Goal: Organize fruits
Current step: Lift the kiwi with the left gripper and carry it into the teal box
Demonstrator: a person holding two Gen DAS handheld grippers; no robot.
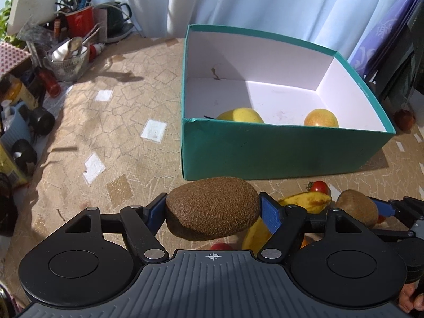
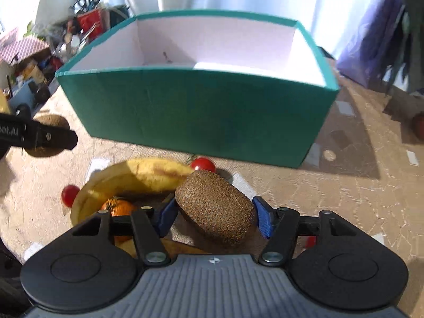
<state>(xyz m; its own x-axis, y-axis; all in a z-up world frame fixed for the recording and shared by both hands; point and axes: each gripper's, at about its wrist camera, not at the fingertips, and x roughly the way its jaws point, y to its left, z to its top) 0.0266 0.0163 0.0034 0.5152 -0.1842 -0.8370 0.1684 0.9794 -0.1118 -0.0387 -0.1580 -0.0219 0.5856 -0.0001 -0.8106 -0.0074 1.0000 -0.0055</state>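
My left gripper [image 1: 212, 208] is shut on a brown kiwi [image 1: 212, 206], its blue pads pressed on both ends, above the tablecloth in front of the teal box [image 1: 265, 153]. Inside the box lie a yellow fruit [image 1: 242, 115] and an orange-yellow fruit [image 1: 320, 118]. My right gripper [image 2: 214, 212] is shut on a second kiwi [image 2: 216, 206], with a blue pad on each side, just right of the banana [image 2: 137, 176]. That second kiwi [image 1: 356, 206] shows at the right of the left wrist view. The left gripper [image 2: 39, 135] and its kiwi [image 2: 53, 122] show at the left edge of the right wrist view.
Two cherry tomatoes [image 2: 202, 164] [image 2: 70, 194] and a tangerine [image 2: 120, 208] lie by the banana. Clutter fills the table's left: a red cup with scissors [image 1: 79, 18], a glass bowl of spoons [image 1: 67, 63], a kettle [image 1: 116, 21]. A red fruit [image 1: 404, 119] sits far right by a purple bag [image 1: 384, 37].
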